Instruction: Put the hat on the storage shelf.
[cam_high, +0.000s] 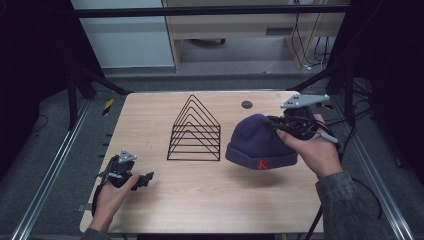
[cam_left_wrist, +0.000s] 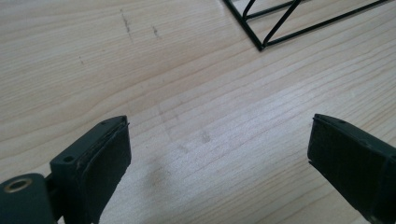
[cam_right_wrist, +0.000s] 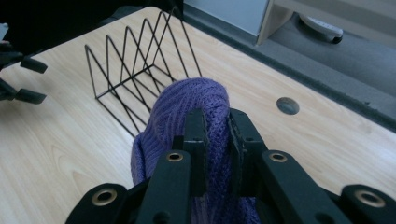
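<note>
A wire rack (cam_high: 195, 131) stands near the middle of the table (cam_high: 210, 195), toward the far edge. A knit hat (cam_high: 260, 142) sits just right of it. A round hole (cam_high: 247, 104) lies behind the hat, near the far edge. The left gripper (cam_high: 145, 180) rests by the left edge, toward the near corner.

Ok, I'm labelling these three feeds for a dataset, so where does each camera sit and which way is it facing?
High view: above the person's side of the table, looking forward and down; both forearms and hands show, with the left gripper and right gripper.
Left gripper view: rides the left gripper, looking down at bare wood between open jaws.
Right gripper view: rides the right gripper, jaws shut on the purple beanie, looking across the table.
Shared: all three show the black wire rack.
</note>
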